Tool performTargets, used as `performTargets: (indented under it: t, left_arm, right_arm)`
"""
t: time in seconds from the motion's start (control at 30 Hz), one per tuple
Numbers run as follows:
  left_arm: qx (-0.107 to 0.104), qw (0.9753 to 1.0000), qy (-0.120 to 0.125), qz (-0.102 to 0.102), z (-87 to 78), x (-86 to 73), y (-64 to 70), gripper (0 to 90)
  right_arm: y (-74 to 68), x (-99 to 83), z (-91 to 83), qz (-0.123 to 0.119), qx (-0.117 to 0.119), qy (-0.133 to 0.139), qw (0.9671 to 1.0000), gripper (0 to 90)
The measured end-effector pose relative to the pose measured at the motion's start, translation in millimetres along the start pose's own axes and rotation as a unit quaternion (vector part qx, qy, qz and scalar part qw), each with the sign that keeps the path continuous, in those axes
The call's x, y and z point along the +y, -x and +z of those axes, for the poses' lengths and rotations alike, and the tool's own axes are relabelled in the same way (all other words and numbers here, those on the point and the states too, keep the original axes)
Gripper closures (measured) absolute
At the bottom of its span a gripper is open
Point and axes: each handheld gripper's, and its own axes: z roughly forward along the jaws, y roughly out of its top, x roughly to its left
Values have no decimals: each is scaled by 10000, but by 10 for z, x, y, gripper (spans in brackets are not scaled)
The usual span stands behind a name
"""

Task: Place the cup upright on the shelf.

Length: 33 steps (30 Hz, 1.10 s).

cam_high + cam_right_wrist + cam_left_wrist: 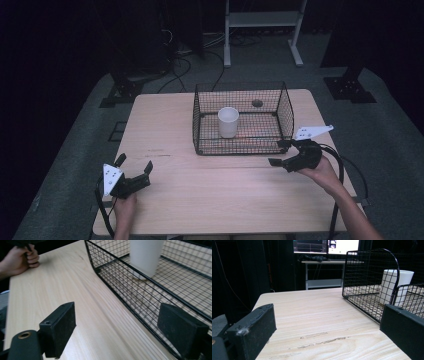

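A black wire basket (242, 120) stands on the wooden table (165, 125), right of centre. Inside it a white cup (228, 121) stands upright. My left gripper (135, 163) rests near the front left of the table, open and empty, well apart from the basket. In the left gripper view the basket (367, 272) and cup (395, 286) lie ahead to the right of the left gripper (324, 317). My right gripper (280, 153) sits open at the basket's front right corner. In the right gripper view the right gripper (117, 325) has its jaws on either side of the basket's front wall (120, 290), with the cup (145, 255) beyond.
A small dark hole (257, 103) marks the table behind the basket. Beyond the table stand a white desk frame (262, 20), black stand bases (350, 87) and cables on the grey floor. Lit monitors (325, 246) glow at the back. The other hand (18, 261) grips its handle.
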Motion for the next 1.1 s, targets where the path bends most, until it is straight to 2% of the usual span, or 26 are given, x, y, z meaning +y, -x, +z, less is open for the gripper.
performTargets:
  t: [0.03, 0.1, 0.37, 0.6, 0.93, 1.1]
  left_arm:
    - [0, 10000, -1, 3, 0, 0, 1, 0]
    - [1, 10000, 0, 8, 0, 0, 1, 0]
    - [5, 10000, 0, 10, 0, 0, 3, 0]
    - [6, 10000, 4, 10, 0, -1, 3, 0]
    - [10, 10000, 7, 11, -1, -1, 5, 0]
    - [12, 10000, 8, 9, -2, -1, 4, 0]
  right_arm:
    - [2, -42, -7, 3, -73, -40, 10000, 143]
    - [6, -63, -9, 36, -46, -66, 10000, 143]
    - [-29, -184, -82, 58, -181, 117, 9998, 143]
    - [-66, -367, -129, 110, -256, 116, 9995, 143]
    - [-99, -619, -217, 290, -441, 352, 9980, 143]
    - [-187, -762, -287, 329, -591, 563, 9961, 143]
